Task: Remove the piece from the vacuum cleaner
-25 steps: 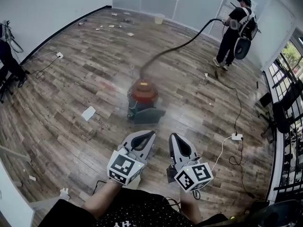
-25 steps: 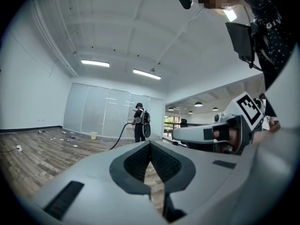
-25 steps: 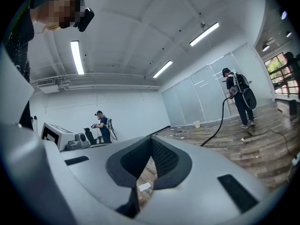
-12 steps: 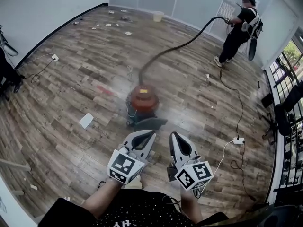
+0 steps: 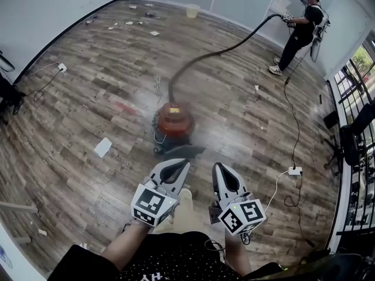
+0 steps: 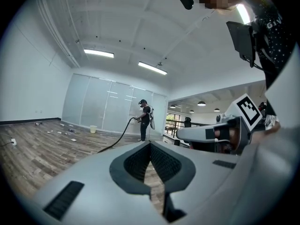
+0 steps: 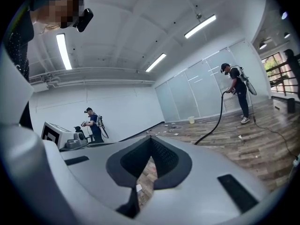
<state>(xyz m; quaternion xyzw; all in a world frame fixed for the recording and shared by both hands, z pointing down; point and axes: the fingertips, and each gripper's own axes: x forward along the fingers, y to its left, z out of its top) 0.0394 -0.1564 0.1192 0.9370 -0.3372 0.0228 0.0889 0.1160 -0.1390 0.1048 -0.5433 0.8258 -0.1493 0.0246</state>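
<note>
Head view: left gripper (image 5: pixel 183 165) and right gripper (image 5: pixel 217 167), jaws pressed together and empty, hover near the vacuum (image 5: pixel 174 122); its hose (image 5: pixel 217 54) reaches a person (image 5: pixel 302 25).

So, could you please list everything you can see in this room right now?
vacuum cleaner: one, red, mid-floor
hose: one, black, from the vacuum cleaner to the far person's hand
far person: one, dark clothes, far right corner
bucket: one, pale, by the far wall
paper sheet: one, white, floor left of the vacuum cleaner
power strip: one, white, floor at right
left gripper: one, grey, shut, empty
right gripper: one, grey, shut, empty
</note>
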